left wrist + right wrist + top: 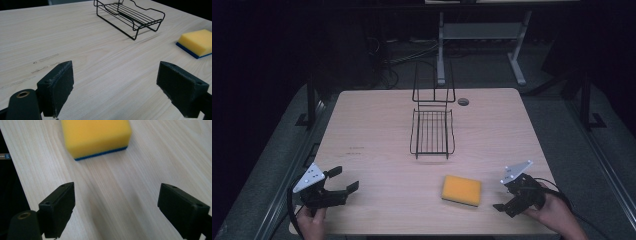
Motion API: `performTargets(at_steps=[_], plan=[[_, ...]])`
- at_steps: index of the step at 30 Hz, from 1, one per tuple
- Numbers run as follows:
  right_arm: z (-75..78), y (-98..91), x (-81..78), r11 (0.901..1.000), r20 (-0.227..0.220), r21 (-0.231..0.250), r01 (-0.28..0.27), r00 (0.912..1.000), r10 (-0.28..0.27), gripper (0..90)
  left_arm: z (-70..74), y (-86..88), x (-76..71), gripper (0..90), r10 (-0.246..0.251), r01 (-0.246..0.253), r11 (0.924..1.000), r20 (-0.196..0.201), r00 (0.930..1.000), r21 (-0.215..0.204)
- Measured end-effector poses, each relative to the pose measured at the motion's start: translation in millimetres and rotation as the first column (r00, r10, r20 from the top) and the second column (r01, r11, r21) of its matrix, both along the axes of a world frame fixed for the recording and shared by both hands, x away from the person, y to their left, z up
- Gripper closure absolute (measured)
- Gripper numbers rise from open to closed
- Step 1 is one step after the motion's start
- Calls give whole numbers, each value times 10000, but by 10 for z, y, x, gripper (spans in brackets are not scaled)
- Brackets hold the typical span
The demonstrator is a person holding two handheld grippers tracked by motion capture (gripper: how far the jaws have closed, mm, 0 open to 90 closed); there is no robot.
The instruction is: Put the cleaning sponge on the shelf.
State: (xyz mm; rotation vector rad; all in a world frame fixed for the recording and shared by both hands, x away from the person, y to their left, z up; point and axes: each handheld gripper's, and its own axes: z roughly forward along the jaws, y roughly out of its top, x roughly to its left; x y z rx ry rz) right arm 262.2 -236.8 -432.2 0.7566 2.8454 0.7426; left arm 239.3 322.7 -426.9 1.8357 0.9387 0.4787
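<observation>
Fingers (pixel 58 207) spread wide, near sponge (pixel 96 137)

My light wooden table (pixel 377 130) has rounded corners and a small round cable hole (pixel 463 102) near its far edge, at about 1 o'clock. 2 things lie on it: a black wire rack (pixel 432 131) just past the centre toward 12 o'clock, and a yellow sponge (pixel 461 190) with a blue underside at 5 o'clock.

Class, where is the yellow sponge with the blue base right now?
In the high view, the yellow sponge with the blue base lies flat at the table's near right, just left of the right gripper.
</observation>
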Motion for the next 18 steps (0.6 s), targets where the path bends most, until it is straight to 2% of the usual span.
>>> performTargets(at_steps=[18], plan=[[126, 350, 175, 9936, -133, -56, -1130, 9935, 1129, 136, 7, -9, -3, 135, -69, 69, 10000, 62, 10000, -9]])
